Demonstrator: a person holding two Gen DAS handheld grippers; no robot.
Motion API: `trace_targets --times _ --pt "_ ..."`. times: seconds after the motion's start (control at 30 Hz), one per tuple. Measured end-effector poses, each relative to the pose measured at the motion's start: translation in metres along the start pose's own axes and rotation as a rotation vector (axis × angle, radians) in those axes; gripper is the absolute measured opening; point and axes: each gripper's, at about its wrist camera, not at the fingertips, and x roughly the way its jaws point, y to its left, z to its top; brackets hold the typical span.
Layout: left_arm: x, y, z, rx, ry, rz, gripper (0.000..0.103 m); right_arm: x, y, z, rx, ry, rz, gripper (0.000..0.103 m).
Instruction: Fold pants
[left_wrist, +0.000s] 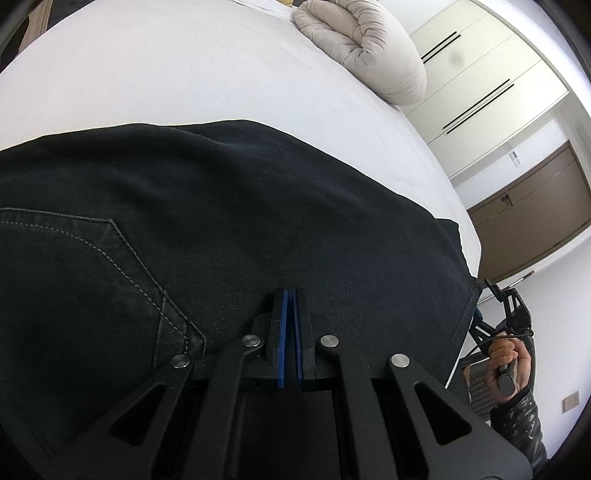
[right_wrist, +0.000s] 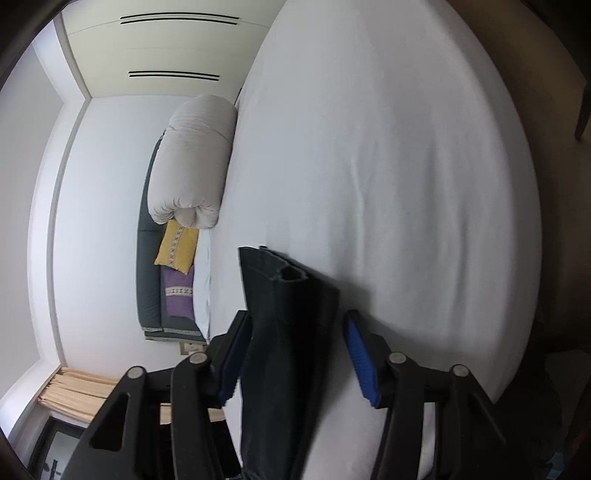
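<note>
The left gripper has its 2 blue-padded jaws pressed together, with no cloth visibly caught between the pads. It hangs tilted down over the seat of the dark navy denim pants; their stitched back pocket lies off to its left side, and the fabric spreads ahead of and under the tips across the white bed sheet. To the far right of this tool, past the edge of the cloth, a hand grips the handle of the other tool.

The right gripper stands with its jaws apart. A folded leg end of the pants runs straight between them, along the line the tool points, its hem just ahead of the tips. The left pad sits against or just beside the cloth; the right pad stands clear of it, so nothing is clamped. No earlier view shows how the jaws came to this spacing.

Beyond both tools, a rolled beige duvet rests at the far edge of the bed, well apart from the pants.

In my judgement the pants' long axis runs from the left tool's waist end toward the right tool's leg end, so the right hand is the nearer one to carry the hem over.
</note>
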Motion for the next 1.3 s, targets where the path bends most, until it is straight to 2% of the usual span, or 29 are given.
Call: trace_targets --times 0.13,0.2,0.3,0.33,0.37,0.5,0.63,0.83,0.9,0.97,1.03,1.07,1.1,1.13,1.17,1.2,1.23,1.3 --pt "0.000 0.005 -0.003 0.003 -0.001 -0.001 0.003 0.016 0.003 0.004 -0.009 0.038 0.003 0.051" --pt "-0.001 0.005 -0.002 0.001 -0.001 -0.004 0.003 0.022 -0.003 0.010 0.022 0.033 0.013 0.046" --pt "0.001 0.007 -0.003 0.000 -0.001 -0.007 0.003 0.028 -0.009 0.017 0.054 0.023 0.012 0.024" --pt "0.001 0.007 -0.003 0.000 -0.002 -0.007 0.003 0.030 -0.011 0.018 0.056 0.025 0.000 0.013" --pt "0.001 0.007 -0.003 0.000 -0.002 -0.007 0.003 0.030 -0.013 0.019 0.053 0.027 -0.003 0.010" --pt "0.002 0.008 -0.003 -0.002 -0.001 -0.008 0.003 0.030 -0.010 0.016 0.017 0.021 -0.002 0.010" --pt "0.001 0.010 -0.002 -0.007 -0.001 -0.014 0.003 0.028 0.001 0.015 -0.048 0.010 -0.062 0.010" --pt "0.000 0.014 -0.001 -0.038 -0.008 -0.038 0.003 0.030 0.047 -0.005 -0.227 0.004 -0.162 0.010" --pt "-0.001 0.017 0.000 -0.067 -0.002 -0.048 0.003 0.038 0.077 -0.027 -0.346 0.030 -0.182 0.010" --pt "-0.003 0.018 0.003 -0.093 0.003 -0.054 0.004 0.050 0.113 -0.064 -0.521 0.081 -0.195 0.010" --pt "-0.005 0.016 0.005 -0.111 0.004 -0.072 0.013 0.062 0.144 -0.112 -0.718 0.141 -0.216 0.010" --pt "-0.006 0.015 0.005 -0.116 0.003 -0.083 0.023 0.070 0.160 -0.148 -0.863 0.183 -0.236 0.010" --pt "-0.007 0.012 0.006 -0.121 0.002 -0.099 0.040 0.076 0.170 -0.182 -0.997 0.215 -0.254 0.010" --pt "-0.008 0.010 0.007 -0.123 0.001 -0.116 0.050 0.081 0.176 -0.217 -1.128 0.247 -0.269 0.010" --pt "-0.009 0.004 0.008 -0.121 -0.008 -0.145 0.064 0.088 0.177 -0.249 -1.232 0.286 -0.279 0.010" --pt "-0.010 0.000 0.009 -0.116 -0.014 -0.153 0.072 0.095 0.173 -0.276 -1.318 0.325 -0.295 0.010" --pt "-0.011 -0.003 0.009 -0.115 -0.015 -0.159 0.074 0.104 0.166 -0.299 -1.386 0.352 -0.321 0.010" --pt "-0.009 -0.007 0.010 -0.128 0.000 -0.195 0.074 0.116 0.152 -0.317 -1.411 0.383 -0.360 0.010"
